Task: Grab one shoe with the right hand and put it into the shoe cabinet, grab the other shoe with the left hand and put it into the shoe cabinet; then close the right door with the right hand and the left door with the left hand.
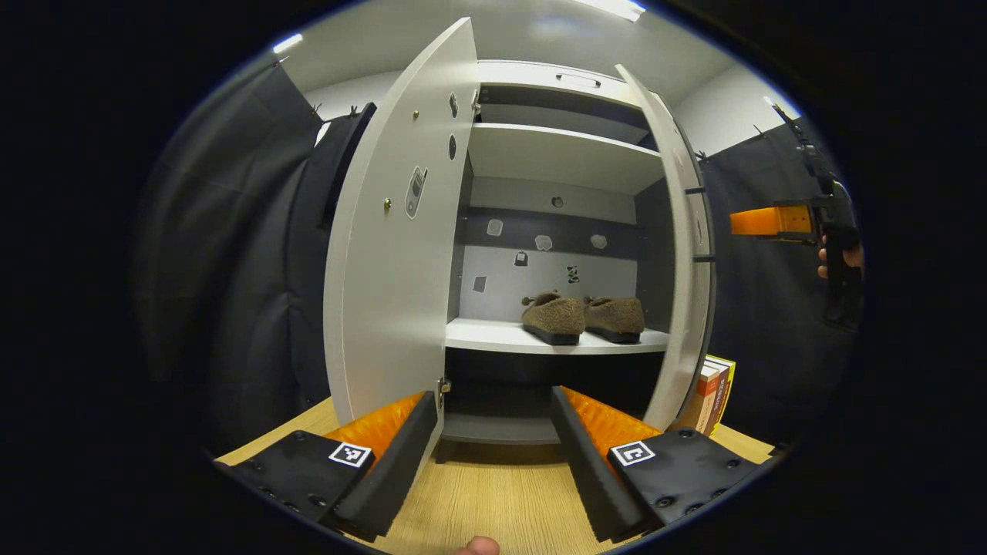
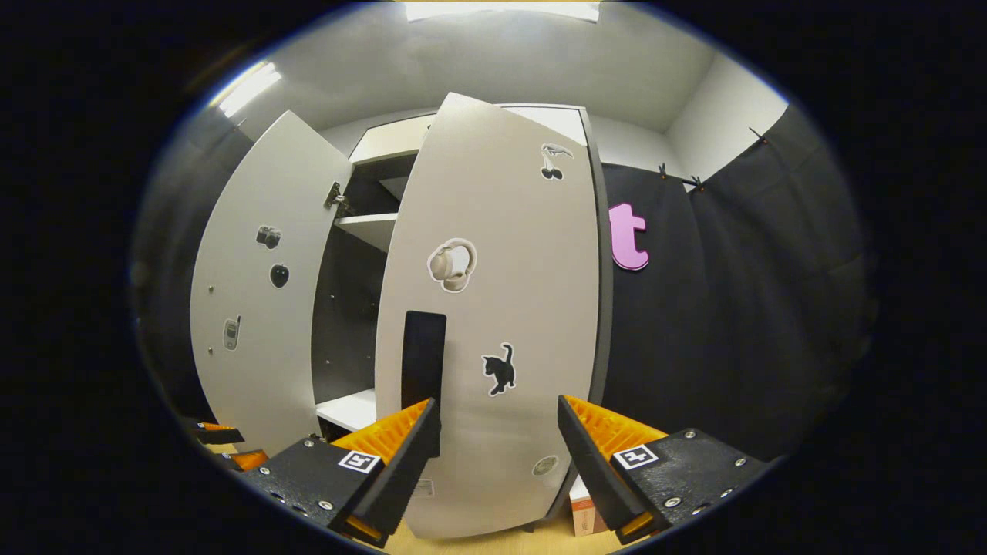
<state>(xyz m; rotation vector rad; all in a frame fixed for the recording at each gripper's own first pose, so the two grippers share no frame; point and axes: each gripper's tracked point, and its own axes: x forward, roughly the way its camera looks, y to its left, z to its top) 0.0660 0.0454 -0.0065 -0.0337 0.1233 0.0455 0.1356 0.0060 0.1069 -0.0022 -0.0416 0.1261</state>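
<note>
Both tongs stand wide apart and hold nothing. Left tongs (image 1: 493,455) hover low over a pale wooden tabletop (image 1: 493,501), aimed straight into the shoe cabinet (image 1: 555,154) ahead. Its left door (image 1: 393,231) swings out ahead and to the left of these tongs, close by their left finger; the right door (image 1: 682,254) stands edge-on ahead to the right. Beyond the gap between the fingers, on a white shelf (image 1: 493,337), sit two brown fuzzy shoes (image 1: 582,316) side by side and touching. Their long axes run front to back on the shelf, slightly slanted, with rounded ends facing out of the cabinet toward the tongs; whether those are toes or heels I cannot tell. Some books (image 1: 713,393) stand just right of the cabinet. Black cloth hangs on both sides, with white walls and ceiling lights above.

Right tongs (image 2: 497,451) face the outside of the right door (image 2: 493,308), which bears stickers and a dark handle (image 2: 422,362) just above the left finger. Farther off at the right of the left gripper view, the right tongs (image 1: 771,221) show in a hand (image 1: 840,258).
</note>
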